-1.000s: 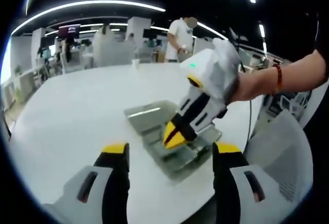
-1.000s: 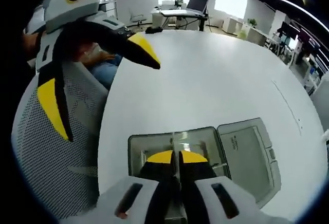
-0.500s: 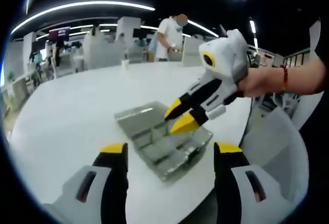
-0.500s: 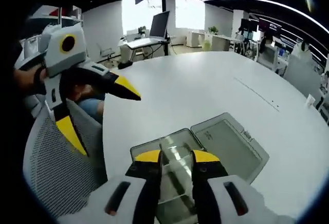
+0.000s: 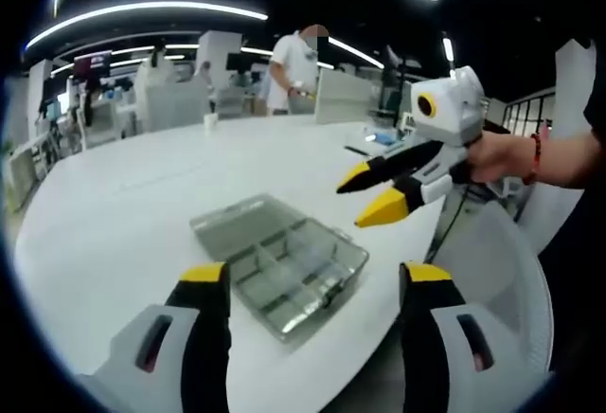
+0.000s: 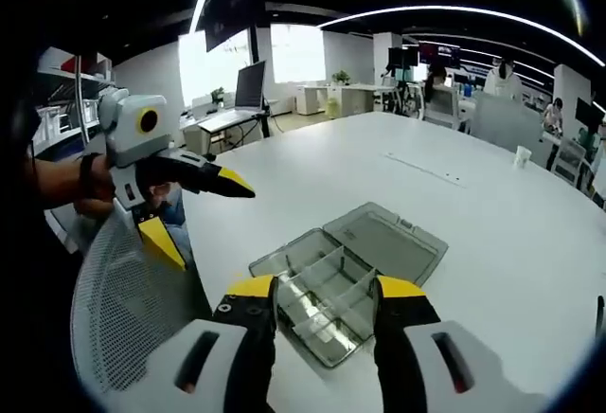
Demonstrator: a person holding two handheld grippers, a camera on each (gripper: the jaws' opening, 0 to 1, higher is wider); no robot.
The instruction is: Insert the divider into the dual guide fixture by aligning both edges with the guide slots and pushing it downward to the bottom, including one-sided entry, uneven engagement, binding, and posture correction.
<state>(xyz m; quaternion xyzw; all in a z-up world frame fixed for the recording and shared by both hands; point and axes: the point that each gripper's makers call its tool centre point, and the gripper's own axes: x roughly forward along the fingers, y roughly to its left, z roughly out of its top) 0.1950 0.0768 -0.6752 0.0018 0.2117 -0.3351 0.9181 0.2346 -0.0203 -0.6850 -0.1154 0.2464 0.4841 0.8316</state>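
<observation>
A clear compartment box (image 5: 279,261) is seen lying flat on the white table (image 5: 114,214), near the table's edge, with its lid (image 6: 396,240) folded open beside it. In the left gripper view the box sits just ahead of the left gripper (image 5: 312,285), between the lines of its 2 jaws. In the right gripper view the same box (image 6: 327,290) lies directly ahead of the right gripper (image 6: 324,297).

The left gripper's jaws are spread wide and nothing is held between them. The right gripper's jaws are likewise parted and empty; it is also seen from the left gripper view (image 5: 374,190), raised well above the table and off to the right of the box, with a hand (image 5: 502,152) behind it. The left gripper appears in the right gripper view (image 6: 194,209) in a similar raised pose, over a mesh chair back (image 6: 133,309).

Several thin clear dividers (image 6: 331,285) are seen standing in the slots inside the box, splitting it into compartments. Whether each is seated fully to the bottom cannot be told from these views.

With both grippers lifted clear and empty, the insertion is judged to be finished or paused, the tools being held back so that the dividers are left undisturbed.
</observation>
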